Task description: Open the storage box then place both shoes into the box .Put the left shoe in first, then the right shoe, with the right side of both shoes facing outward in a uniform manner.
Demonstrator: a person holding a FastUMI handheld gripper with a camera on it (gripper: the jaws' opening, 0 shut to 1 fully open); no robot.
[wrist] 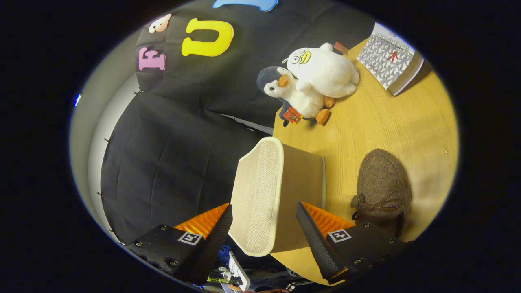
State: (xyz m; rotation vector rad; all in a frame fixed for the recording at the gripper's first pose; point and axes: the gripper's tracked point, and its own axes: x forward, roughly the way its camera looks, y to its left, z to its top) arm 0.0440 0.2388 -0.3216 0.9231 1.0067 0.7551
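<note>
I see box right between claw fingers, long side running away from me. Claw wide, not touching. Shoe beside right finger, on table.

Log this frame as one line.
gripper: open, straddling shoe | shoe: sole showing, between fingers, not pressed | second shoe: on table | box: unseen

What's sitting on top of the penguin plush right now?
A white duck plush lies on the penguin plush, hiding the penguin's back. Both rest on the wooden table. The hand-held gripper is open, its fingers either side of the storage box.
</note>
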